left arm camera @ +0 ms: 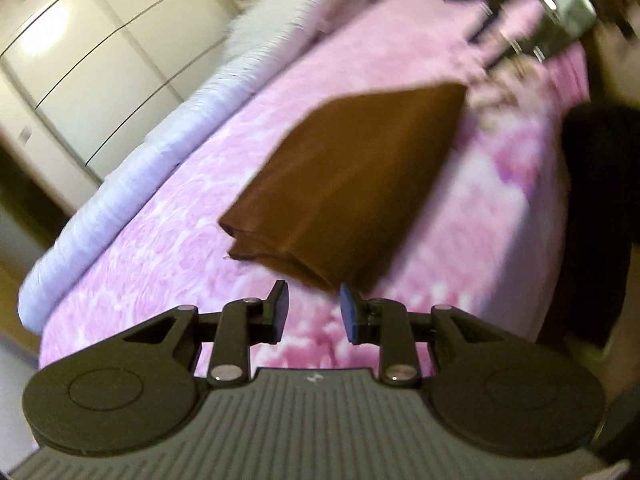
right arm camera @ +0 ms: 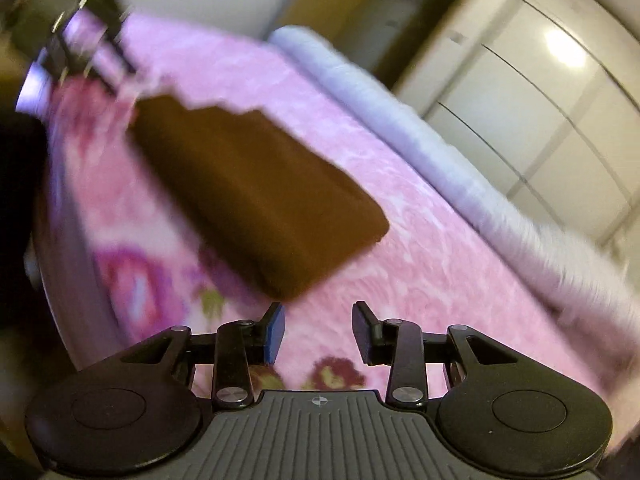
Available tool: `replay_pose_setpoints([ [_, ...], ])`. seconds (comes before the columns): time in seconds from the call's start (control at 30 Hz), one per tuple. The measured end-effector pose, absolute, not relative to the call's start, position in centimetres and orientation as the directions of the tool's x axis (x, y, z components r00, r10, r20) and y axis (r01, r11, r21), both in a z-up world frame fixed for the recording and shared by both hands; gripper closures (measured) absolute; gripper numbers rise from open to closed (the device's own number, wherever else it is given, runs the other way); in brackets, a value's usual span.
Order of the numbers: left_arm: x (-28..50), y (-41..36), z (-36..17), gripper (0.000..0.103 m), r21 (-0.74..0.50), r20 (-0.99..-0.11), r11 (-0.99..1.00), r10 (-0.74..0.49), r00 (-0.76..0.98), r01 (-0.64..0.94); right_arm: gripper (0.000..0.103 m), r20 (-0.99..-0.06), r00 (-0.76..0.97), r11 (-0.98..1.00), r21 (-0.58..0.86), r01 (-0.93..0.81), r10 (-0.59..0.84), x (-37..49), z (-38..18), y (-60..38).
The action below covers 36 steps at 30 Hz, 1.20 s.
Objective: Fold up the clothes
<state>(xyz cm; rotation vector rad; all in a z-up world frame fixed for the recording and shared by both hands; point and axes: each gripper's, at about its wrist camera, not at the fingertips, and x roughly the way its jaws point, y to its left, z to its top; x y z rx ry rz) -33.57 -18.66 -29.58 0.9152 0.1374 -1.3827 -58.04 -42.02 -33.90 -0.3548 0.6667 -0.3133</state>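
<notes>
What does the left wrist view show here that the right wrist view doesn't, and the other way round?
Only the left wrist view: the brown garment's layered edges at its near corner, the left gripper with nothing between its fingers, and the blurred right gripper at top right.

Only the right wrist view: the right gripper, also holding nothing, the blurred left gripper at top left, and flower prints on the bedspread near the fingers.

Both: the garment lying folded on the pink bedspread, a pale rolled blanket along the far edge, and white wardrobe doors behind.

Pink bedspread (left arm camera: 400, 60) open all round folded brown cloth (left arm camera: 352, 184); rolled white blanket (left arm camera: 160, 152) lines far edge.
</notes>
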Motion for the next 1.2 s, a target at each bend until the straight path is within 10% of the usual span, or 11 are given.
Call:
replay_pose_setpoints([
  [0.4, -32.0, -24.9, -31.5, 0.079, 0.213, -0.664, -0.055, -0.741, 0.103, 0.975, 0.067, -0.618, 0.744, 0.953, -0.033, 0.3, -0.256, -51.7, -32.1, -45.8],
  [1.2, -21.1, -33.6, -30.7, 0.068, 0.027, -0.679, 0.151, -0.723, 0.129, 0.988, 0.067, -0.65, 0.736, 0.948, 0.075, 0.31, -0.189, -40.5, -31.6, -59.5],
])
